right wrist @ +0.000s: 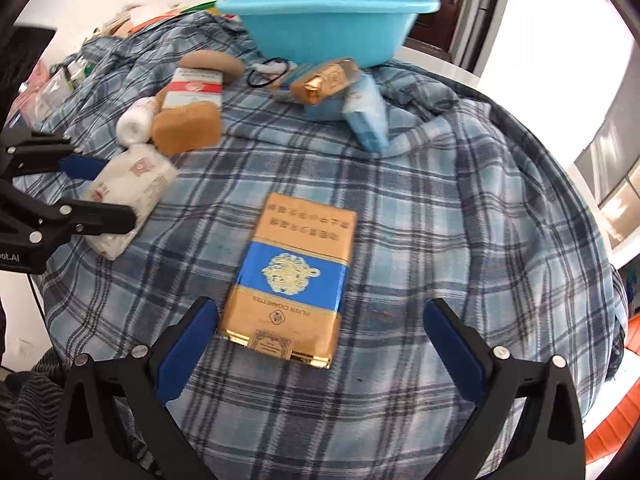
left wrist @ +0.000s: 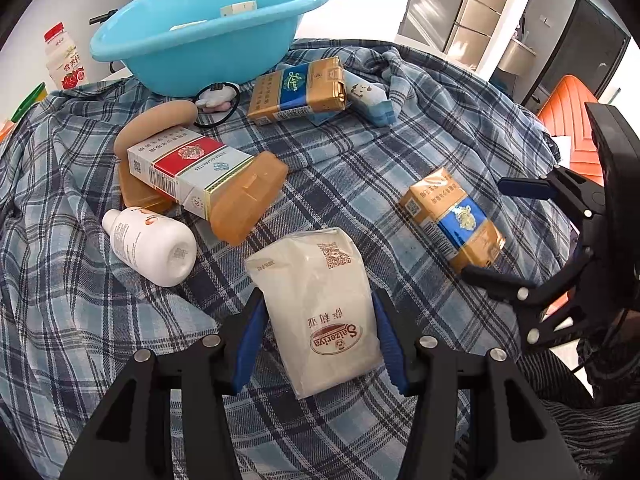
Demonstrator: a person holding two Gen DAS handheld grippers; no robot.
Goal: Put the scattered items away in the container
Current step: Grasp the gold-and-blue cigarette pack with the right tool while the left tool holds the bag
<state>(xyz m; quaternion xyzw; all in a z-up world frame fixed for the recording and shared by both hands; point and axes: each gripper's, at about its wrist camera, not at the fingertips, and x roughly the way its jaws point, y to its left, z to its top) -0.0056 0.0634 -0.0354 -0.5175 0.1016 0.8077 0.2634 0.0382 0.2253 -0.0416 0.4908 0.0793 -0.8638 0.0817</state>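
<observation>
Two grippers over a plaid cloth strewn with small items.
Left gripper [left wrist: 320, 336] is clamped on a white tissue pack [left wrist: 320, 312] lying on the cloth [left wrist: 360, 184]; right gripper [right wrist: 320, 344] stands wide open around a gold-and-blue cigarette pack [right wrist: 292, 276], not touching it. Far back, beyond both, sits the blue basin [left wrist: 208, 24].

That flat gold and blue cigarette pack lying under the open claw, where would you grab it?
Across its two long edges, near the blue middle band, coming down from above. The gold and blue cigarette pack lies flat on the plaid cloth with its narrow width between the right gripper's open fingers, free of neighbours.
</observation>
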